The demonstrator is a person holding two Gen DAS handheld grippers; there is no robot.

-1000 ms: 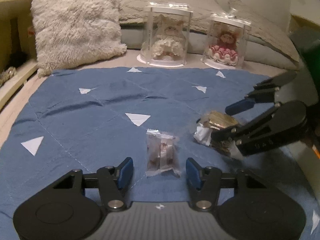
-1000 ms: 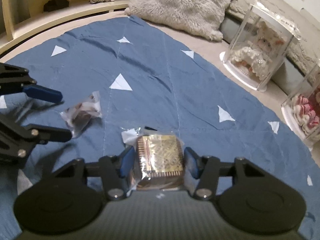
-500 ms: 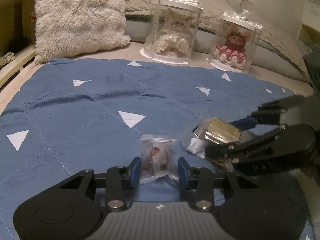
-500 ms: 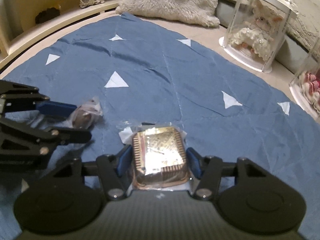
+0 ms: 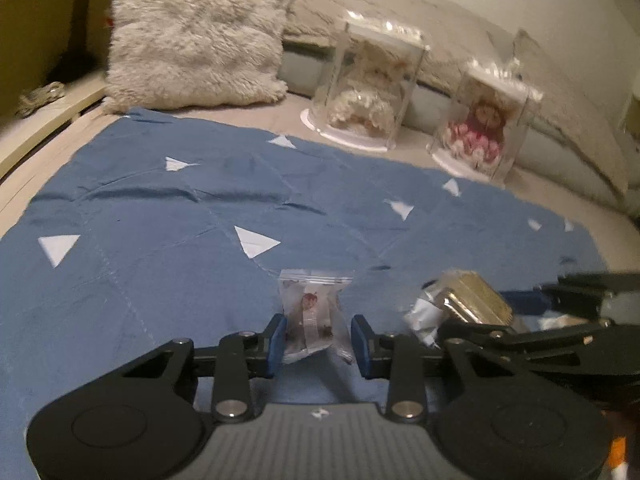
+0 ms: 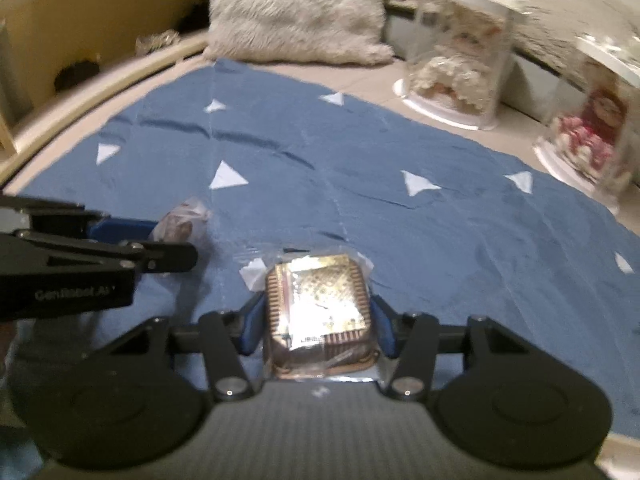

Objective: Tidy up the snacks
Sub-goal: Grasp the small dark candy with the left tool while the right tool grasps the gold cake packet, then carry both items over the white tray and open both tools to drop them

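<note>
A small clear packet (image 5: 310, 312) with a brown sweet inside stands between the blue pads of my left gripper (image 5: 318, 336). Its jaws are closing and the pads press on the wrapper. The right wrist view shows that same left gripper (image 6: 176, 236) at the left, with the small packet (image 6: 182, 222) at its tips. My right gripper (image 6: 318, 312) has its jaws closing on a square golden foil-wrapped snack (image 6: 320, 300) in clear wrap, and its pads touch both sides. From the left wrist view, the right gripper (image 5: 480, 312) and golden snack (image 5: 472, 296) are just right of the packet. Below lies a blue cloth (image 5: 200, 220) with white triangles.
A shaggy beige pillow (image 5: 192, 36) lies at the cloth's far left. Two clear plastic doll cases (image 5: 368, 92) (image 5: 484, 128) stand beyond the far edge, in front of a long cushion. A wooden ledge (image 5: 40, 120) runs along the left side.
My left jaws have closed from wide apart onto the small packet. Both grippers have risen a little and rolled. The golden snack has stayed between the right pads.
</note>
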